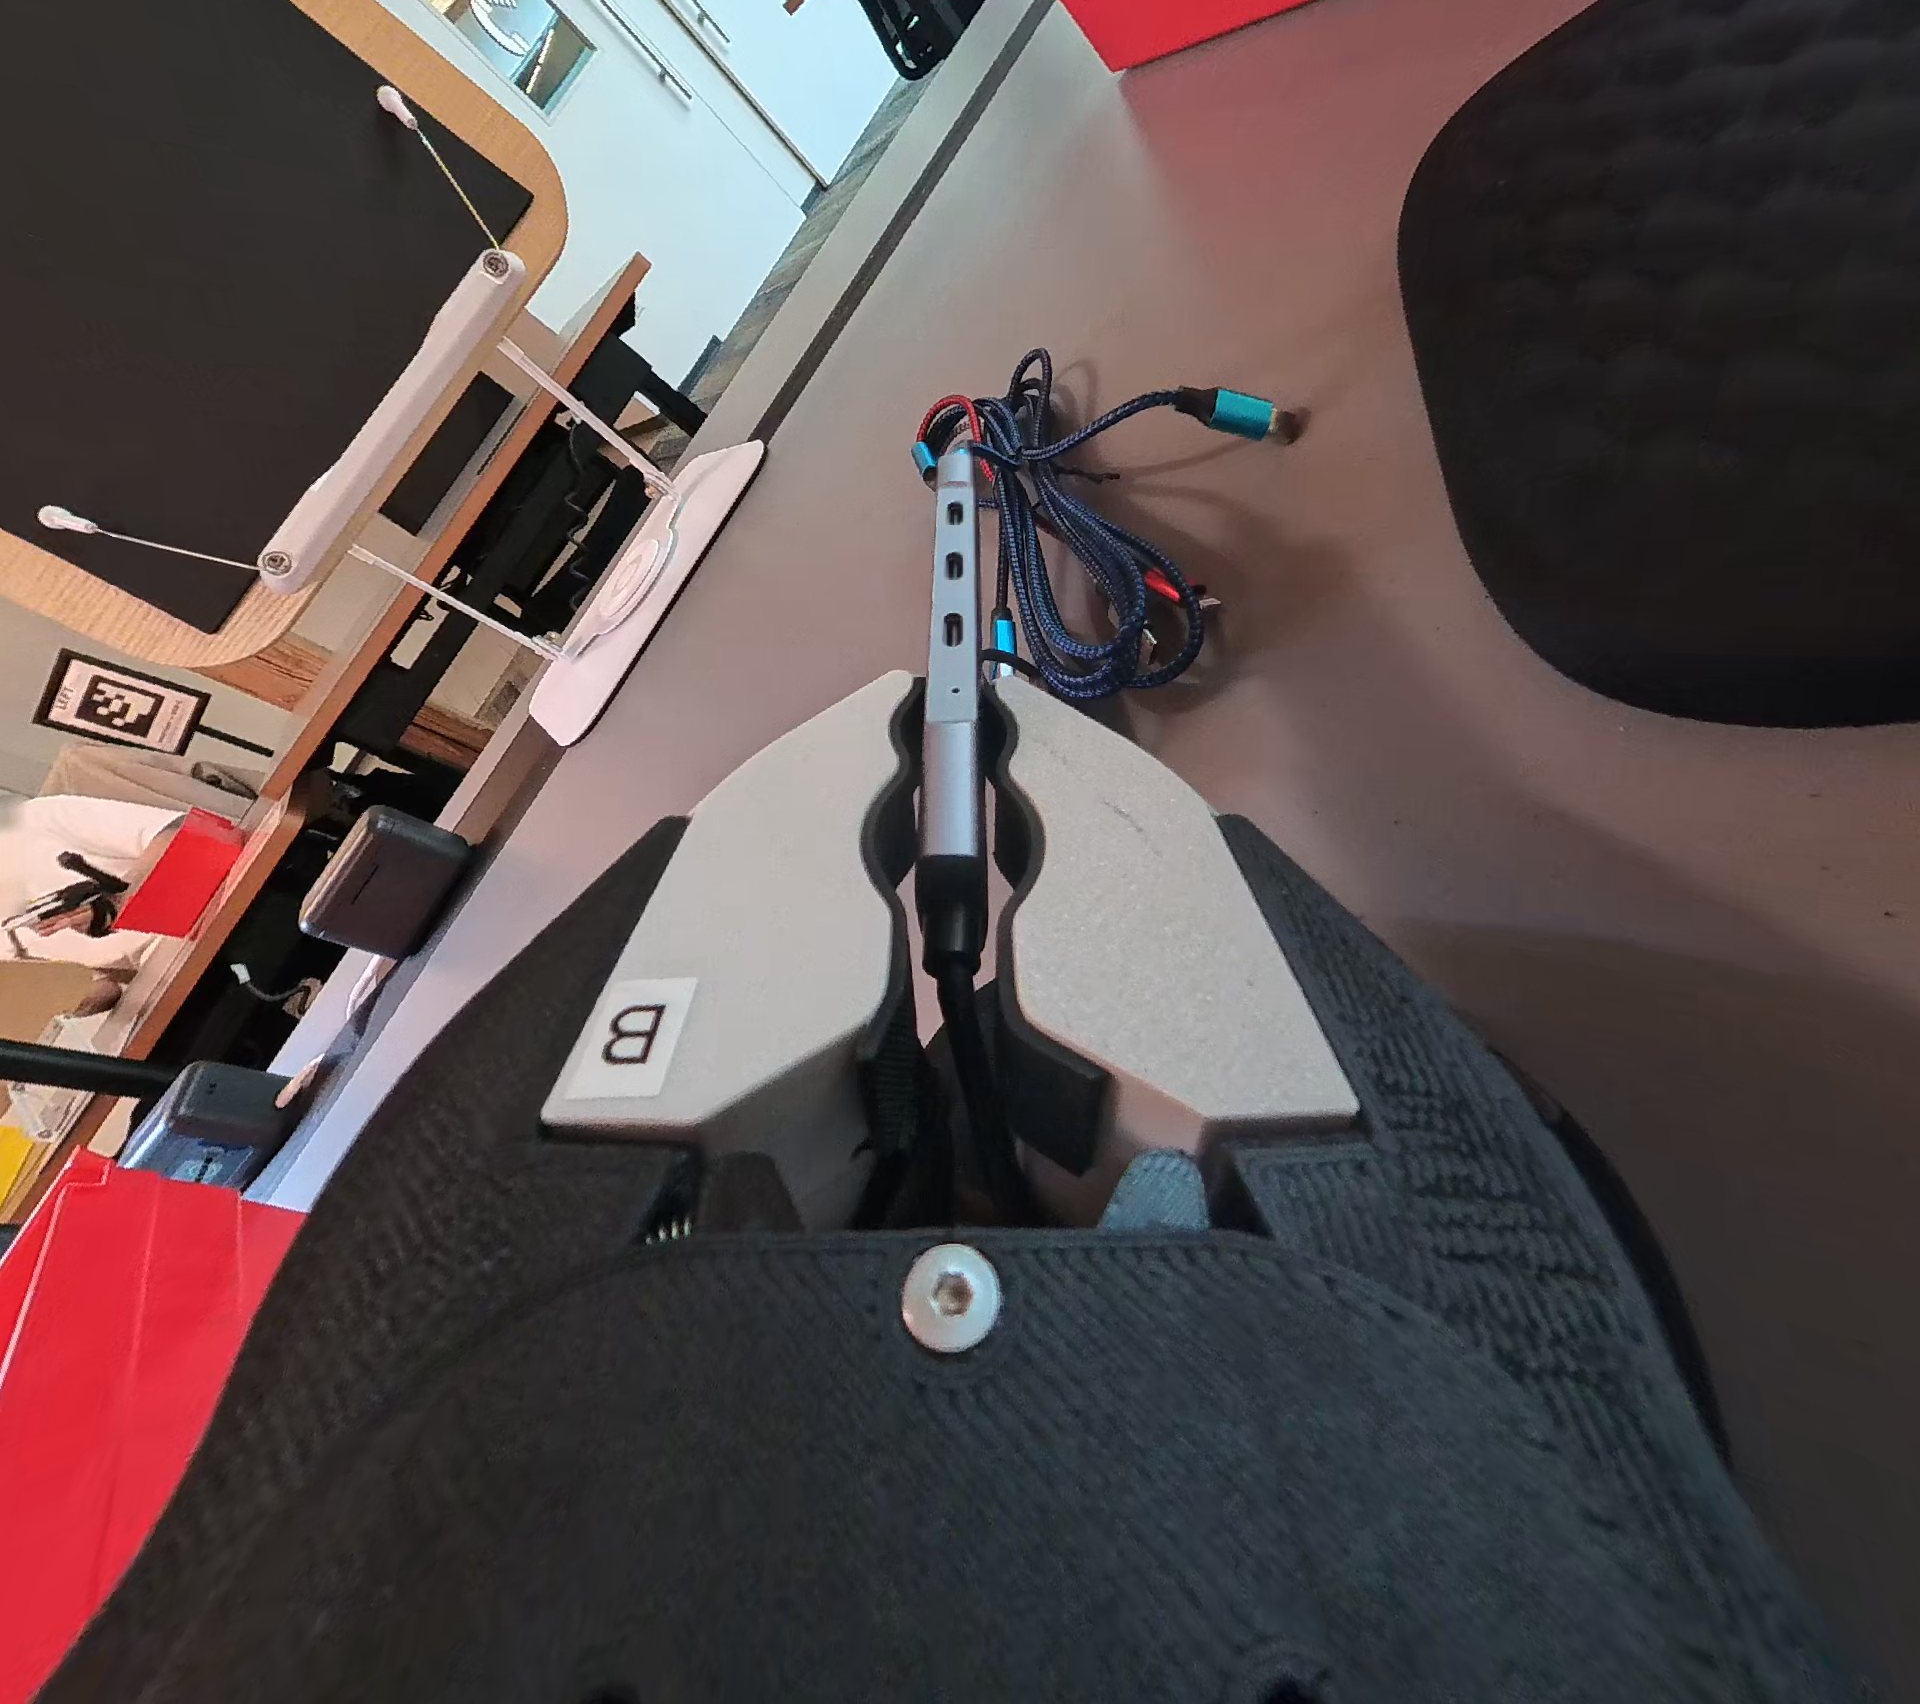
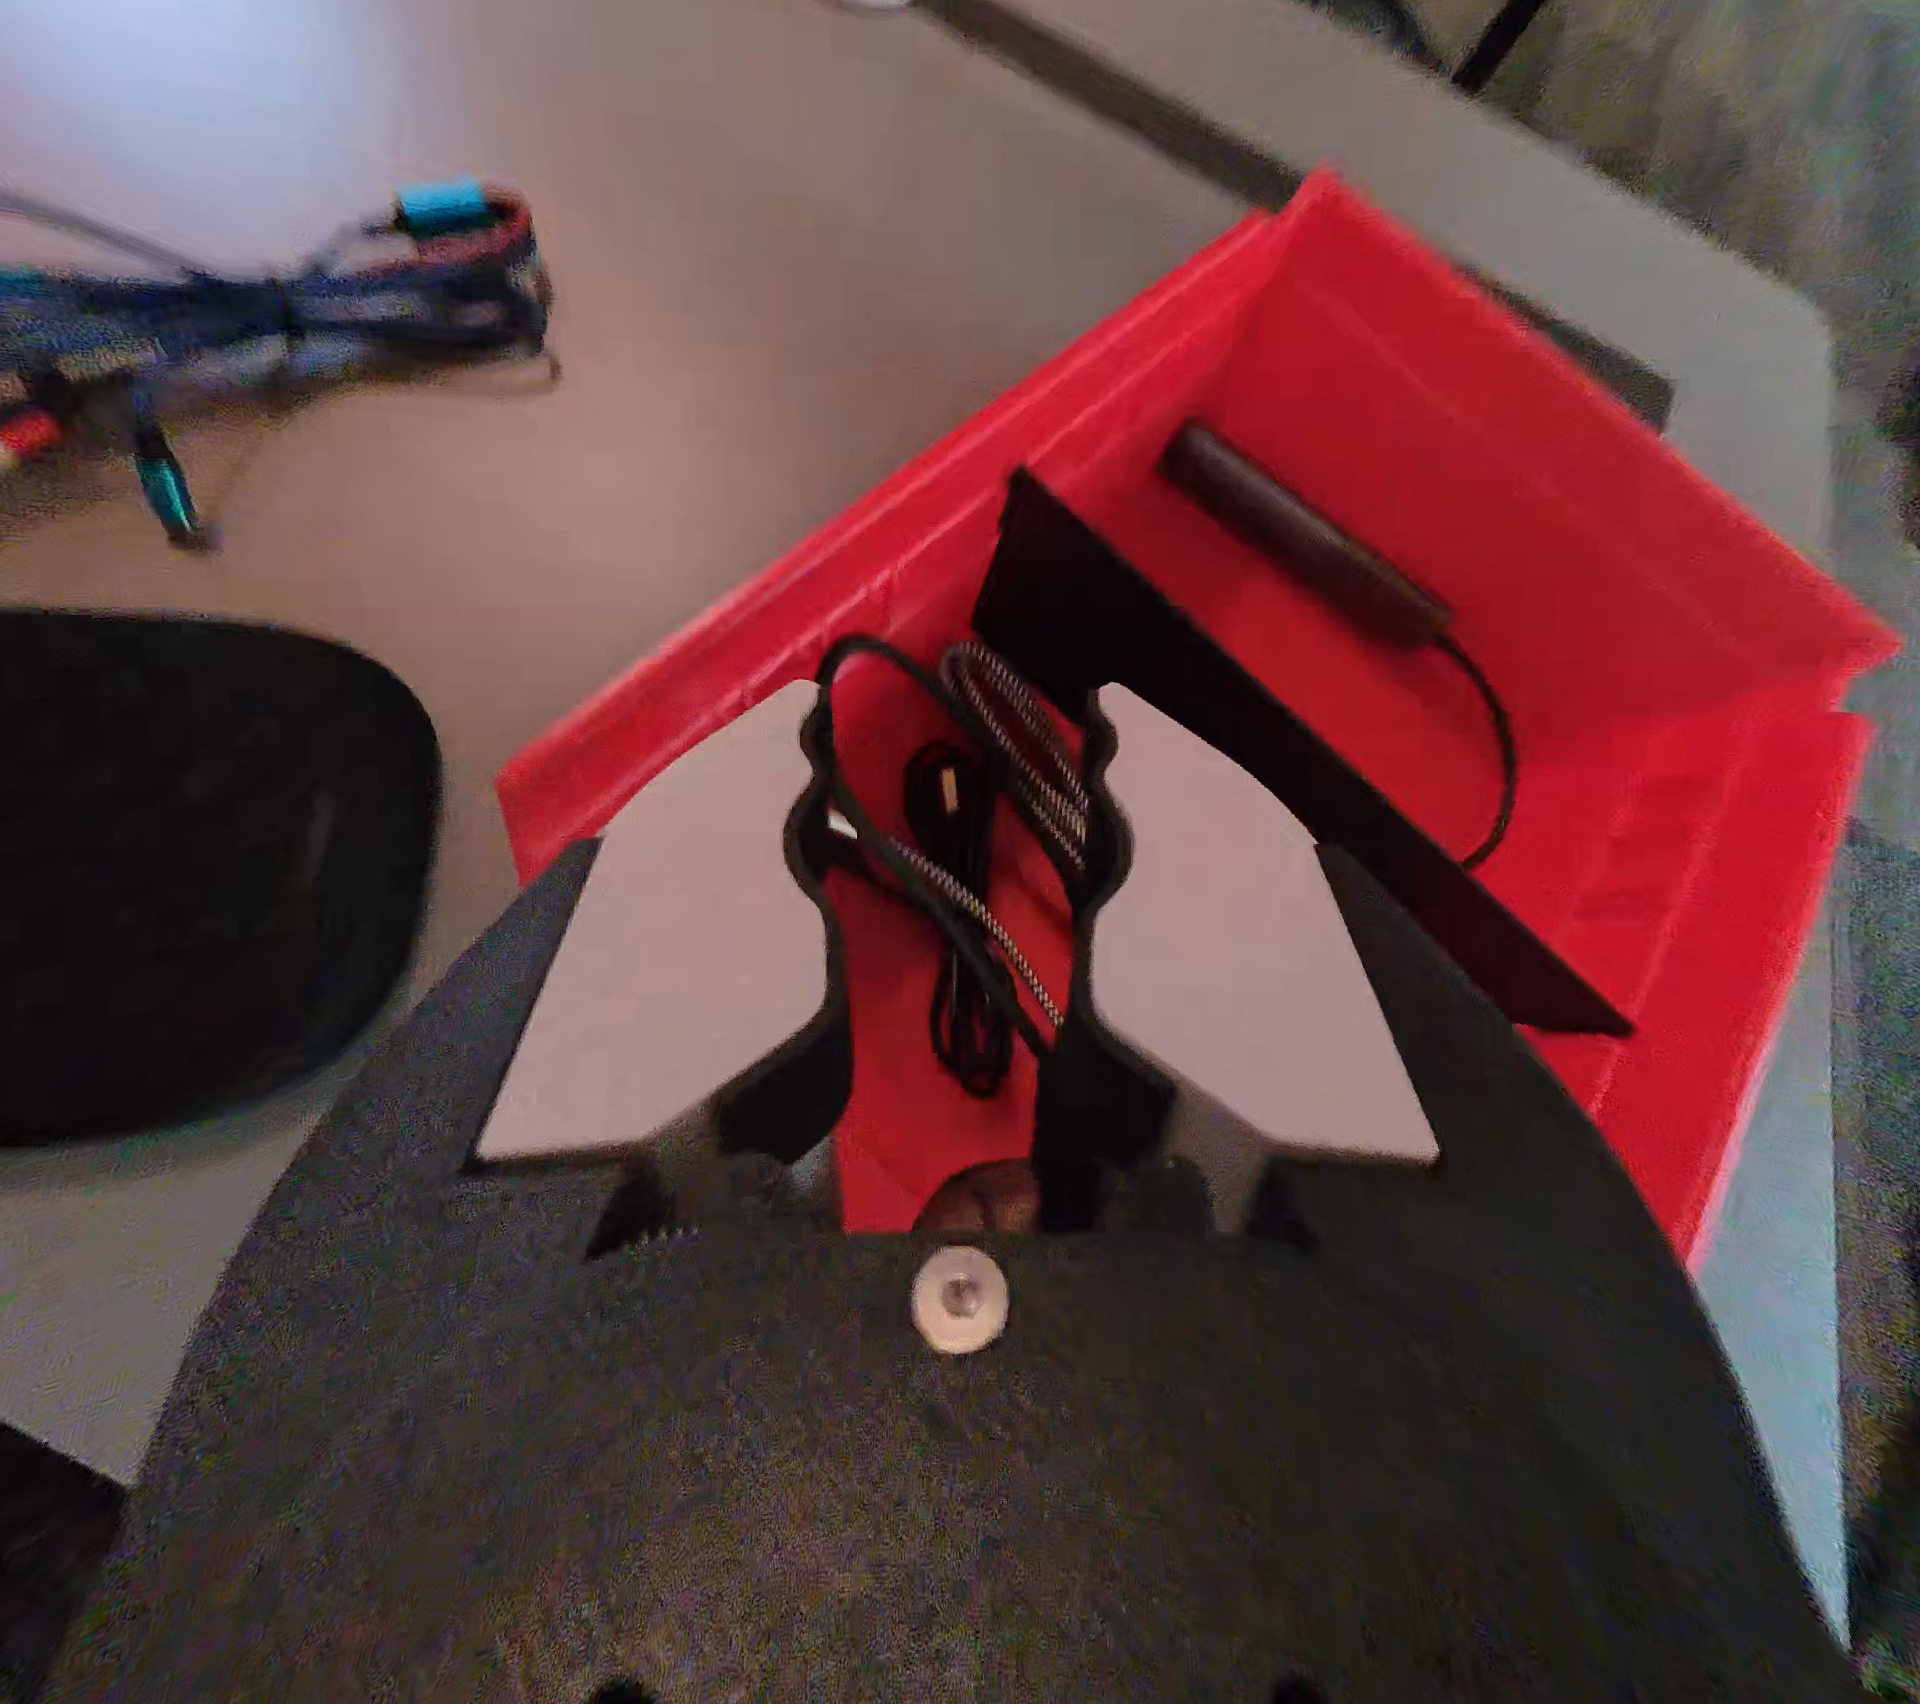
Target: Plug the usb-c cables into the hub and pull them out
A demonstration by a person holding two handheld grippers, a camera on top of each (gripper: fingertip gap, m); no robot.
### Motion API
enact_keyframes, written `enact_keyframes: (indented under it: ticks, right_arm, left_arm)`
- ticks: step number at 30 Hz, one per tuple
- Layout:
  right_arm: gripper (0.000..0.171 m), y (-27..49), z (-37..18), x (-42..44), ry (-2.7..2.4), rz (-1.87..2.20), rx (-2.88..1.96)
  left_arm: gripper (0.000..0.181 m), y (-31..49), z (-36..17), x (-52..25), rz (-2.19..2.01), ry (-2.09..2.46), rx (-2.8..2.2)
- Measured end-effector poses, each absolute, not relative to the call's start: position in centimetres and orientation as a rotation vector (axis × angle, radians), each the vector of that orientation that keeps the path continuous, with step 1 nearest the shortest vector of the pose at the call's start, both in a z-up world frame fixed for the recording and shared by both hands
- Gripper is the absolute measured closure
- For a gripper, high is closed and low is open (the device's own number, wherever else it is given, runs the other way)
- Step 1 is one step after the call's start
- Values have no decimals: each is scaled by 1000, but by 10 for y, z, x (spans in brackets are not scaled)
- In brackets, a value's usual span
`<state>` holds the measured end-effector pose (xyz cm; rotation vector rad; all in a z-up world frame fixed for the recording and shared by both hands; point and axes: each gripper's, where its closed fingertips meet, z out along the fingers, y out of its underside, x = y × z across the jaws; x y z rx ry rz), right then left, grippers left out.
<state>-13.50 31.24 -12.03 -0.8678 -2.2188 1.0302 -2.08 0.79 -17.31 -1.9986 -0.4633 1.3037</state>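
My left gripper (image 1: 951, 704) is shut on a grey USB-C hub (image 1: 954, 605), which points forward above the table with its black lead running back between the fingers. Three side ports on the hub show empty. A bundle of blue and red braided cables (image 1: 1081, 574) lies on the table just beyond it, with one teal-shelled plug (image 1: 1242, 413) lying loose. My right gripper (image 2: 956, 709) is open and empty above a red bin (image 2: 1558, 511). Below its fingers lie a black-and-white braided cable (image 2: 1023, 761) and a thin black cable (image 2: 956, 1010). The bundle also shows in the right wrist view (image 2: 312, 304), blurred.
A black divider (image 2: 1247, 781) splits the red bin; a dark stick-shaped device with a lead (image 2: 1299, 532) lies in the far compartment. A black mat (image 1: 1683, 366) lies beside the cables. A white stand base (image 1: 644, 584) sits at the table edge. Another red bin (image 1: 83, 1342) sits at the left. Across from one pair of fingers to the other is roughly 35 cm.
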Motion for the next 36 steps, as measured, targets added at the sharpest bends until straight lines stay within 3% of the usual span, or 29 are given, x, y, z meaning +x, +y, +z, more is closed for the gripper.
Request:
enact_keyframes:
  ticks: [5, 11, 15, 19, 24, 26, 28, 29, 32, 36]
  right_arm:
    - [114, 251, -41, -80, -1882, 1530, -492]
    - [130, 138, -79, -15, -1973, 1549, -47]
    - [142, 98, -74, -14, -1787, 1288, 174]
    - [143, 59, -75, -6, -1652, 1009, 448]
    - [143, 34, -88, -2, -1525, 835, 614]
    - [160, 32, -85, -1, -1494, 841, 607]
    - [161, 32, -91, -1, -1561, 833, 599]
    - [161, 32, -97, -4, -1626, 824, 573]
    - [162, 40, -118, -18, -1806, 792, 453]
    - [162, 46, -141, -27, -2053, 836, 255]
  left_arm:
    - [172, 8, -165, -18, 1170, -506, -1939]
    - [172, -4, -127, -8, 850, -590, -1661]
    - [172, -8, -109, 7, 780, -461, -1642]
    - [172, -6, -102, 20, 752, -370, -1681]
    - [172, 2, -97, 35, 430, -398, -1610]
    - [172, 3, -100, 39, 294, -421, -1595]
    - [172, 1, -103, 38, 227, -439, -1586]
    - [171, 0, -104, 35, 232, -454, -1591]
    - [139, -27, -79, 8, 630, -529, -1486]
    - [132, -38, -43, 15, 1214, -387, -1573]
